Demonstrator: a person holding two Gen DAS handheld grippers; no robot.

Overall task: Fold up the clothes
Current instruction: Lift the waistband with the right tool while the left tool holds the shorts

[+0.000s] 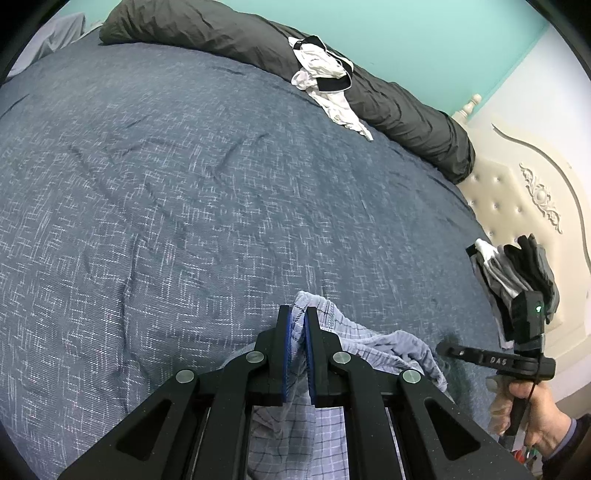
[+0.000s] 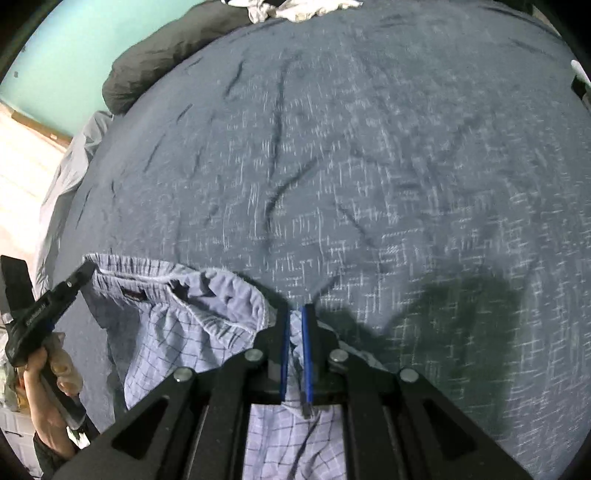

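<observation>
Blue-grey woven bedspread (image 1: 184, 192) covers the bed, with a dark rolled duvet (image 1: 229, 33) along its far edge. Checked pale-blue shorts (image 2: 177, 332) hang just above the bedspread, waistband stretched between both claws: left claw (image 1: 297, 332) and right claw (image 2: 295, 332) each pinched closed on the fabric.

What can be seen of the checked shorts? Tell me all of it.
The checked shorts are thin, pale blue-lilac woven cloth with a dark grid, a gathered elastic waistband and a small dark label inside it. They are unfolded and rumpled, the waistband open and sagging between the two grippers. The left gripper and the right gripper are each shut on a bunch of the waistband. Whether any of it rests on the blue bedspread below cannot be told.
</observation>
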